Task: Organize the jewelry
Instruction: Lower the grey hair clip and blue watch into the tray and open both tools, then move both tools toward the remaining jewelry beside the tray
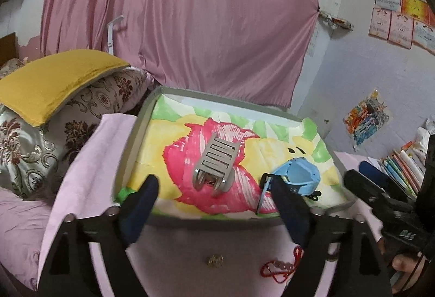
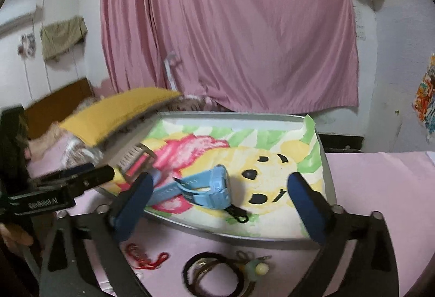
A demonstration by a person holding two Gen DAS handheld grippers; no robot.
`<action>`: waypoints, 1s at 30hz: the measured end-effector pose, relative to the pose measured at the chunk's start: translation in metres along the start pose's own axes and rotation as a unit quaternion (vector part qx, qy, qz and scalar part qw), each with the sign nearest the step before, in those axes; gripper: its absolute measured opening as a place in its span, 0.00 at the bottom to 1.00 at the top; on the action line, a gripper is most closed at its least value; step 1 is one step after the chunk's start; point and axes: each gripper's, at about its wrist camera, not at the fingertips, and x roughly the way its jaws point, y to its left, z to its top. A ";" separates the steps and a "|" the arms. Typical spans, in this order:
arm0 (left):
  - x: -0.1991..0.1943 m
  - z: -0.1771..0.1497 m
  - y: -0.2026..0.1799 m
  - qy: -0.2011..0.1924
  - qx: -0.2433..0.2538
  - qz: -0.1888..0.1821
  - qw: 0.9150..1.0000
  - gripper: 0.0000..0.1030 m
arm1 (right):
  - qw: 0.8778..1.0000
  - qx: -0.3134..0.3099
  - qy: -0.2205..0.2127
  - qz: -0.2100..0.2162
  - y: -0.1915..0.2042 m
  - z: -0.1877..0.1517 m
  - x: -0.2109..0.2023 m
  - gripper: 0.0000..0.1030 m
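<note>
A shallow grey tray (image 1: 127, 158) lined with a painted picture lies on the pink cloth. A grey claw hair clip (image 1: 214, 166) stands in the tray's middle, and a light blue watch (image 1: 296, 174) lies to its right. My left gripper (image 1: 214, 191) is open, its dark blue fingers apart above the tray's near edge with nothing pressed between them. In the right wrist view the blue watch (image 2: 209, 188) lies in the tray (image 2: 329, 177) between the wide-open fingers of my right gripper (image 2: 220, 188), free of both pads. The hair clip (image 2: 136, 158) shows at the left.
On the pink cloth in front of the tray lie a small gold trinket (image 1: 215, 261), a red string bracelet (image 2: 146, 256), dark hair ties (image 2: 209, 275) and a beaded charm (image 2: 257, 268). Pillows (image 1: 54, 96) sit left, books (image 1: 402, 169) right, a pink curtain (image 1: 190, 19) behind.
</note>
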 end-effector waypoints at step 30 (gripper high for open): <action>-0.054 -0.045 -0.007 -0.007 0.081 -0.012 0.997 0.99 | 0.995 -0.084 0.052 0.012 0.004 -0.045 -0.060 0.98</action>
